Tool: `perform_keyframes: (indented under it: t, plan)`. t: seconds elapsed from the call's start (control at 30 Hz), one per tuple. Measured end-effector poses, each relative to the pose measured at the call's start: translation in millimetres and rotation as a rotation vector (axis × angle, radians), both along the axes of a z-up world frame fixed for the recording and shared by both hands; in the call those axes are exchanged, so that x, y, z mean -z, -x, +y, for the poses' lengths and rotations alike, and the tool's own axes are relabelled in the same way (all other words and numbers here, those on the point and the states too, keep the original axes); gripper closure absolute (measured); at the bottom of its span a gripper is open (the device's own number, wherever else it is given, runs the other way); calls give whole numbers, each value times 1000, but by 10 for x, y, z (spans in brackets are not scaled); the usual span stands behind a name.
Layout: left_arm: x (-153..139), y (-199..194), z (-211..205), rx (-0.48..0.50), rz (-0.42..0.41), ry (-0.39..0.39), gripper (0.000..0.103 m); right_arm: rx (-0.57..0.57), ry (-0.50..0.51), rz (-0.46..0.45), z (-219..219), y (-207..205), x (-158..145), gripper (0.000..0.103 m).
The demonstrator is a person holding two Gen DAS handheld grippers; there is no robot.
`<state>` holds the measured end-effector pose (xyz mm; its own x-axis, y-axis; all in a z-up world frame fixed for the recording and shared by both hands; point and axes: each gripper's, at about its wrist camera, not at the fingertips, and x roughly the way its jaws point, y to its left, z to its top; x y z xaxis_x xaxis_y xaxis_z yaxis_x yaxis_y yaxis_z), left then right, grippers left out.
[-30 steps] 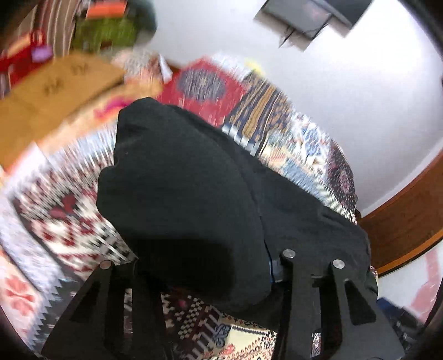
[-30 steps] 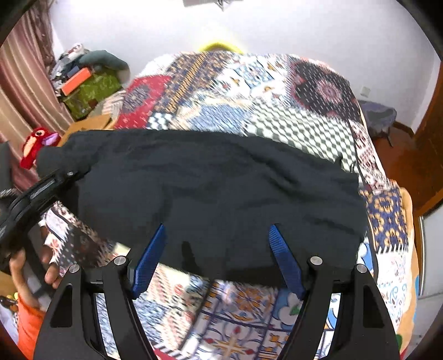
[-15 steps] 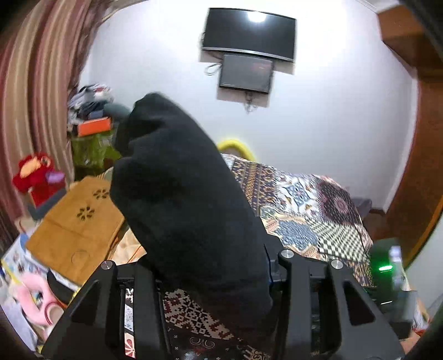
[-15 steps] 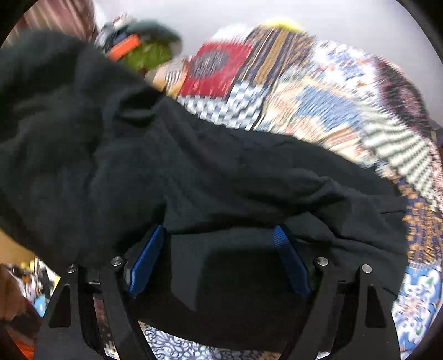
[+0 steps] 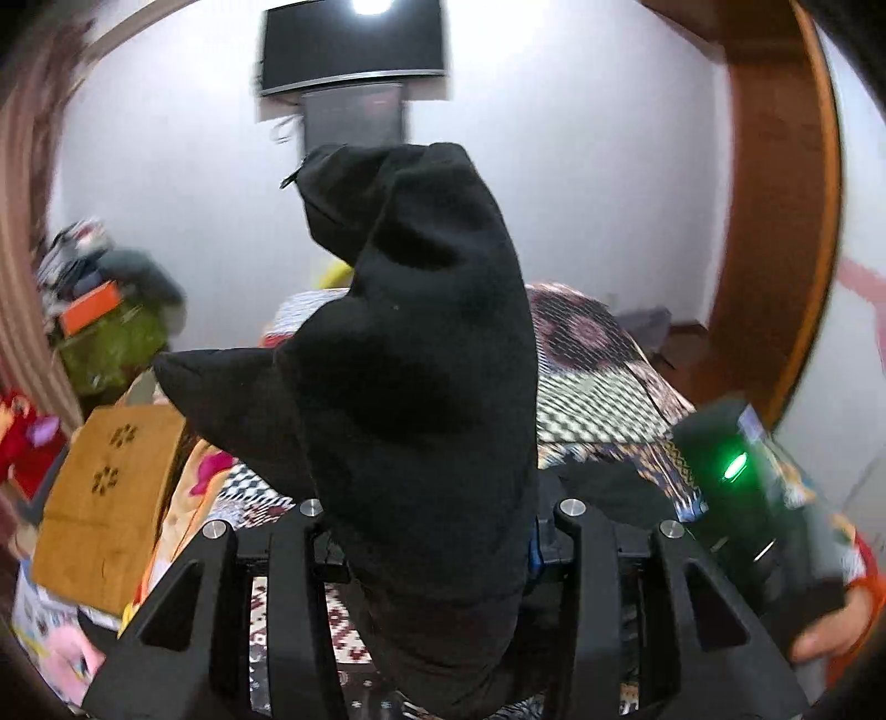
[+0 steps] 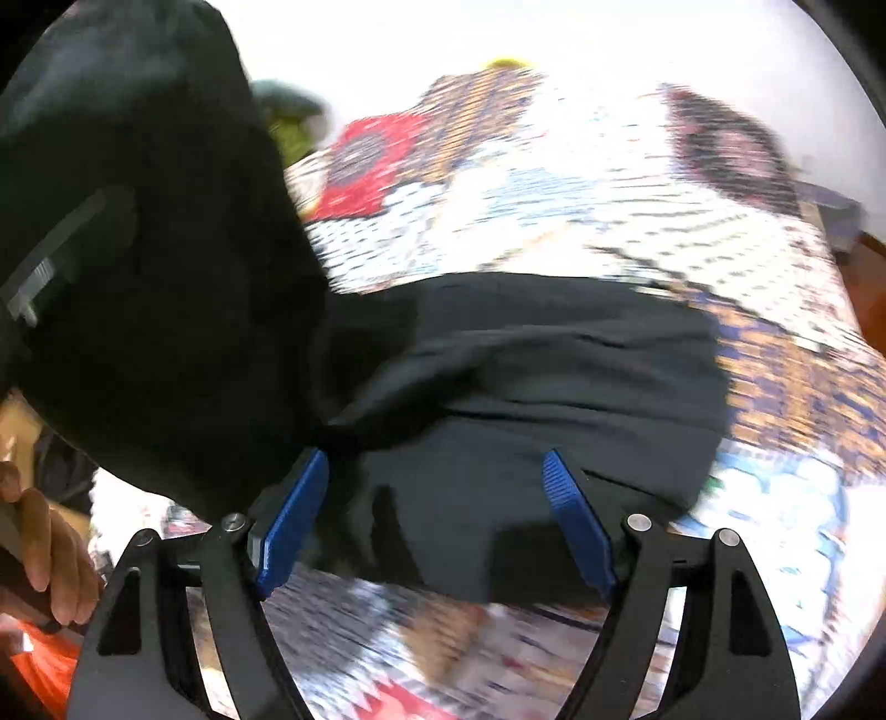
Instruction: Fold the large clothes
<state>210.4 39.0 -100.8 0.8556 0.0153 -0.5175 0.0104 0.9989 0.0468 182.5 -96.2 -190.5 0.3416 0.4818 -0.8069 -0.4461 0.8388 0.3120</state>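
A large black garment (image 6: 526, 360) lies across a patchwork quilt (image 6: 554, 194) on a bed. My left gripper (image 5: 437, 531) is shut on one end of the black garment (image 5: 421, 387) and holds it lifted, so the cloth stands up and drapes over the jaws. My right gripper (image 6: 437, 515) is open, its blue pads (image 6: 288, 520) spread just above the garment's near edge, holding nothing. The lifted end hangs at the left of the right wrist view (image 6: 138, 249).
The other gripper with a green light (image 5: 736, 471) and a hand show at the right of the left wrist view. A brown cardboard box (image 5: 105, 498), a green bag (image 5: 105, 343) and toys stand left of the bed. A wall screen (image 5: 354, 50) hangs above.
My left gripper has lifted its end of the black garment off the quilt and swung up toward the wall. My right gripper has stayed open and moved closer over the garment.
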Motion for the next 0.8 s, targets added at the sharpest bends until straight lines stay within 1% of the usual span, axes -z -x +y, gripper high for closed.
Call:
perform_keyframes:
  t: [0.03, 0.1, 0.17, 0.2, 0.3, 0.4, 0.47, 0.53, 0.57, 0.63, 0.7, 0.77, 0.8]
  plan:
    - [26, -8, -102, 24, 8, -15, 62, 27, 13, -7, -98, -10, -6, 26]
    - [88, -27, -328, 81, 26, -51, 62, 114, 51, -18, -448, 22, -2, 26]
    - [186, -27, -600, 159, 50, -86, 62, 175, 54, -7, -705, 12, 15, 26]
    - [229, -34, -676, 186, 65, -90, 62, 210, 44, 7, -859, 20, 35, 26]
    - [402, -58, -996, 281, 146, -90, 60, 294, 31, 26, -1159, -8, 28, 26]
    - [636, -120, -1204, 352, 243, -100, 57, 342, 26, 11, -1337, 51, -19, 26]
    - [804, -160, -1289, 387, 317, -106, 52, 345, 24, -7, -1376, 140, -99, 26]
    - [866, -150, -1327, 399, 348, -109, 43, 335, 26, -30, -1365, 172, -190, 26]
    - [861, -146, -1329, 398, 348, -110, 41, 328, 26, -41, -1373, 209, -225, 26]
    - [778, -130, -1305, 395, 351, -94, 34, 316, 28, -65, -1346, 173, -267, 26]
    - [685, -89, -1304, 385, 361, -65, 32, 303, 23, -92, -1312, 201, -341, 26]
    - [574, -39, -1235, 379, 369, -43, 26, 283, -1, -116, -1256, 225, -429, 26]
    - [554, 47, -1229, 377, 359, -37, 22, 268, -27, -122, -1213, 223, -478, 26]
